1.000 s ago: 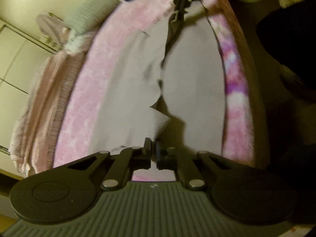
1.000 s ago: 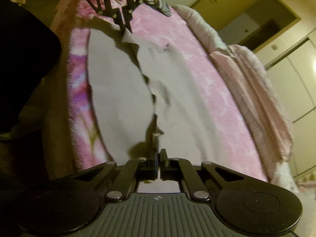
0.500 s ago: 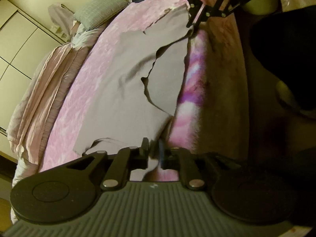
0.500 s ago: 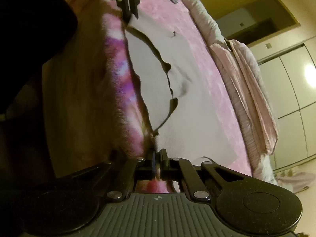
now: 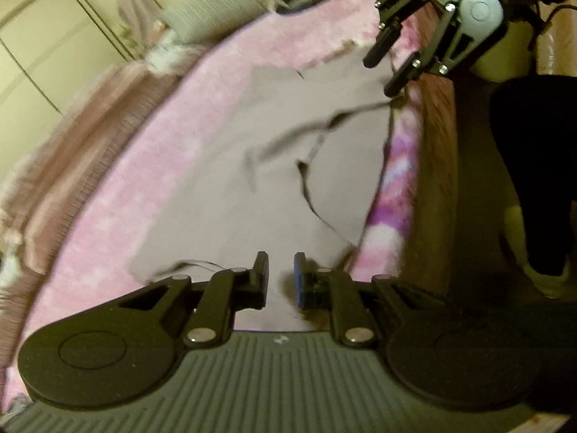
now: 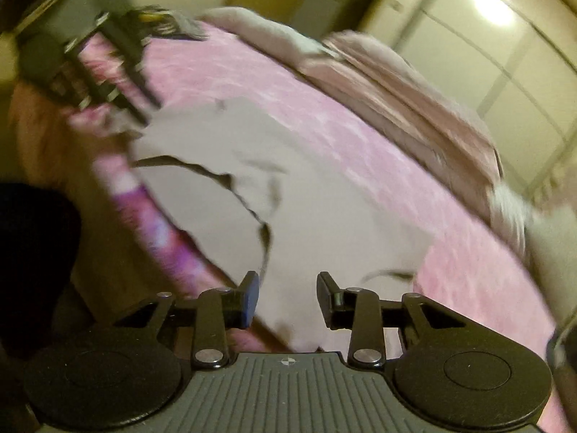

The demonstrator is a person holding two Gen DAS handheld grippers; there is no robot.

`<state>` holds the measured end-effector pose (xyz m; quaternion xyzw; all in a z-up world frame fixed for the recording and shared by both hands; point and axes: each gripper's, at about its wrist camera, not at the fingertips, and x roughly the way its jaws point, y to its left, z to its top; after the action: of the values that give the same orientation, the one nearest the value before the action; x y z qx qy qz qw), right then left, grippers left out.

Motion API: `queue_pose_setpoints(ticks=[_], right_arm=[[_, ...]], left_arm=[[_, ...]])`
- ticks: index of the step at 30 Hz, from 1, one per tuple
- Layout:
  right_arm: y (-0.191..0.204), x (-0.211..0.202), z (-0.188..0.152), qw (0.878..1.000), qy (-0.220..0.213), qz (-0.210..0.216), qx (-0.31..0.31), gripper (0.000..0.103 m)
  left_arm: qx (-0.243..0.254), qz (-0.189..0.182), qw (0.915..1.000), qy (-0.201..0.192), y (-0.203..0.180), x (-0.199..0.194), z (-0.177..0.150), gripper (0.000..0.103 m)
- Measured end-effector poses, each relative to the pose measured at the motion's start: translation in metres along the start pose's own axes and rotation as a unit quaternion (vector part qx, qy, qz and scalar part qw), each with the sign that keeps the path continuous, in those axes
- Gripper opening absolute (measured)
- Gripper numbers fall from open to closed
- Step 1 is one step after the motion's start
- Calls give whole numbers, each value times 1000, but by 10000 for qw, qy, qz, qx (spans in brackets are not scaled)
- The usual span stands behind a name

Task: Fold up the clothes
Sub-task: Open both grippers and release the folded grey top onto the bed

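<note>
Left tool and right tool: jaws spread, gripping nothing. The grey garment lies part-folded on the pink bed cover. Regrip both near corners evenly; keep the fold edge straight.

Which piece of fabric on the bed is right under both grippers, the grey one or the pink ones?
The flat grey garment, spread on the fuzzy pink blanket. The pale pink bedding is bunched along the far edge.

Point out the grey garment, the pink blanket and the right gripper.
grey garment (image 5: 230, 195), left wrist view, flat middle.
pink blanket (image 6: 360, 133), right wrist view, bare part beyond garment.
right gripper (image 6: 287, 297), right wrist view, midway between fingertips.
</note>
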<state>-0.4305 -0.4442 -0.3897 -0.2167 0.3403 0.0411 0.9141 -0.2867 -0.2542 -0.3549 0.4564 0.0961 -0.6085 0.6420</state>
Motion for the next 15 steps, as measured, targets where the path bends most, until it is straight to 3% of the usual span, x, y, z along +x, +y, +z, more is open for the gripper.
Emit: queue_pose_setpoints(ticks=[2,5,9,15], right_arm=[[-10,10,-5,9995,211,115,217,32],[-30,4,-5,9974,2,69,719,32],[-60,20,-3,9915,180,222,1272,32],[-82,7,25,9904,-331,-144,1332,32]], left_arm=[[60,-141,9999,-39,1,6,-3,9],[-101,-338,9993,-87,14,2,-2,13],[-446,-572,9972,155,40,6,-1,13],[-408,-176,9990,28,68,1,10,13]])
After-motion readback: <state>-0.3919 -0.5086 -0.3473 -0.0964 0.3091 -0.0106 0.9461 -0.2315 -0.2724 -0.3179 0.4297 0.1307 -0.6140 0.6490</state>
